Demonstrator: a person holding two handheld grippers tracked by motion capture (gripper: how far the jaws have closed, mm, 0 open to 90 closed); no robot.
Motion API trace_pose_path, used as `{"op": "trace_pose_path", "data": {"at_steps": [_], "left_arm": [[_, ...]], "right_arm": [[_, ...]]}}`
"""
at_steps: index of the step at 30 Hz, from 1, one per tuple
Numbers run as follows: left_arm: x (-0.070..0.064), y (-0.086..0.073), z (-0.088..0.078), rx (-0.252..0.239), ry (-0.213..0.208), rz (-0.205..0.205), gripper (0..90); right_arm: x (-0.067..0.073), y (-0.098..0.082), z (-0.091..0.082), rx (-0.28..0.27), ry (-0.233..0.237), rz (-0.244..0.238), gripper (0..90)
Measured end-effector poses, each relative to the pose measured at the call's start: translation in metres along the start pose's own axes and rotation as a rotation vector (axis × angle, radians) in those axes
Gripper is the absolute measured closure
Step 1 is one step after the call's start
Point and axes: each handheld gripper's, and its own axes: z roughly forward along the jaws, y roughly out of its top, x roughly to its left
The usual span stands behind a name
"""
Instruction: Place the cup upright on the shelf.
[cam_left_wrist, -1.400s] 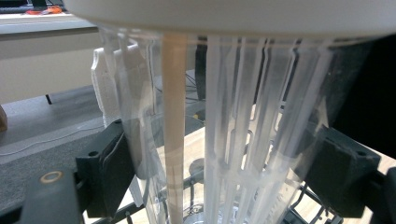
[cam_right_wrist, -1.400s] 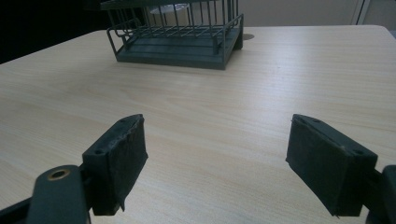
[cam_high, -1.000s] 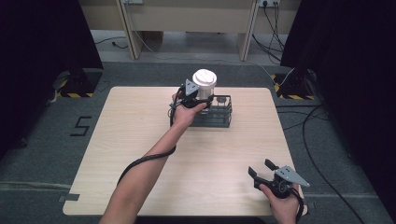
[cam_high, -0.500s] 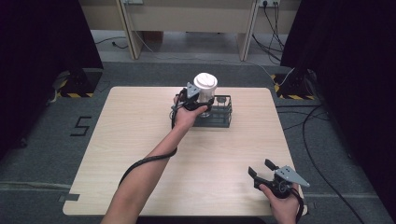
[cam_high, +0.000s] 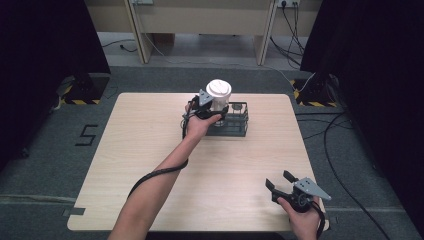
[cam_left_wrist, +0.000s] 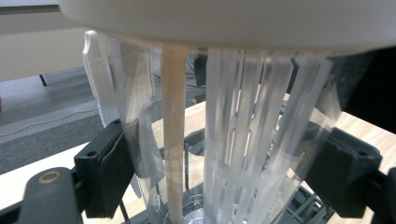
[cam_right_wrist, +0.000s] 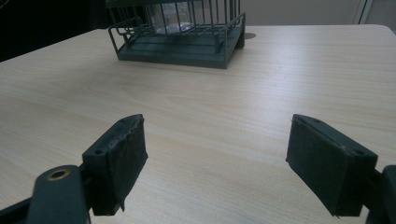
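Observation:
A clear ribbed plastic cup (cam_high: 218, 95) with a white lid stands upright in the left end of a dark green wire basket (cam_high: 239, 124) at the table's far middle. My left gripper (cam_high: 219, 112) is shut on the cup's wall below the lid. In the left gripper view the cup (cam_left_wrist: 243, 140) sits between both pads of the left gripper (cam_left_wrist: 224, 172), with the basket's wires (cam_left_wrist: 306, 203) beneath it. My right gripper (cam_high: 279, 180) hovers open near the table's front right corner. In the right gripper view the right gripper (cam_right_wrist: 217, 168) holds nothing and faces the basket (cam_right_wrist: 187, 37) across bare wood.
The light wooden table (cam_high: 150, 150) has its front edge just behind my right hand. Grey carpet surrounds the table, with cables (cam_high: 340, 130) on the floor at the right and desk legs beyond the far edge.
The left gripper has lowered the cup slightly into the basket. The right gripper has stayed in place.

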Motion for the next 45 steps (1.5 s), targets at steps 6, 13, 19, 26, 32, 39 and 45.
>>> {"op": "trace_pose_path", "data": {"at_steps": [6, 13, 19, 26, 32, 39, 45], "left_arm": [[-0.001, 0.002, -0.003, 0.000, 0.006, 0.014, 14.6], [0.000, 0.004, -0.011, -0.007, 0.003, 0.021, 14.4], [0.000, 0.002, -0.022, -0.012, 0.003, 0.034, 14.4], [0.002, 0.000, -0.037, -0.019, -0.010, 0.040, 14.5], [0.001, -0.002, -0.054, -0.022, -0.033, 0.055, 14.5], [0.002, -0.005, -0.068, -0.024, -0.038, 0.056, 14.5], [0.006, -0.008, -0.084, -0.025, -0.037, 0.068, 14.5]], "right_arm": [[0.000, 0.000, 0.000, 0.003, 0.003, 0.007, 20.3], [-0.001, 0.000, 0.000, 0.003, 0.005, 0.015, 20.2], [0.000, 0.000, 0.000, 0.003, 0.002, 0.012, 20.2], [0.000, 0.000, 0.000, 0.005, 0.003, 0.014, 20.2], [-0.001, 0.000, 0.001, 0.005, 0.000, 0.016, 20.2], [0.000, 0.000, 0.001, 0.006, -0.002, 0.015, 20.3], [0.000, 0.000, 0.001, 0.007, -0.004, 0.016, 20.3]]}}
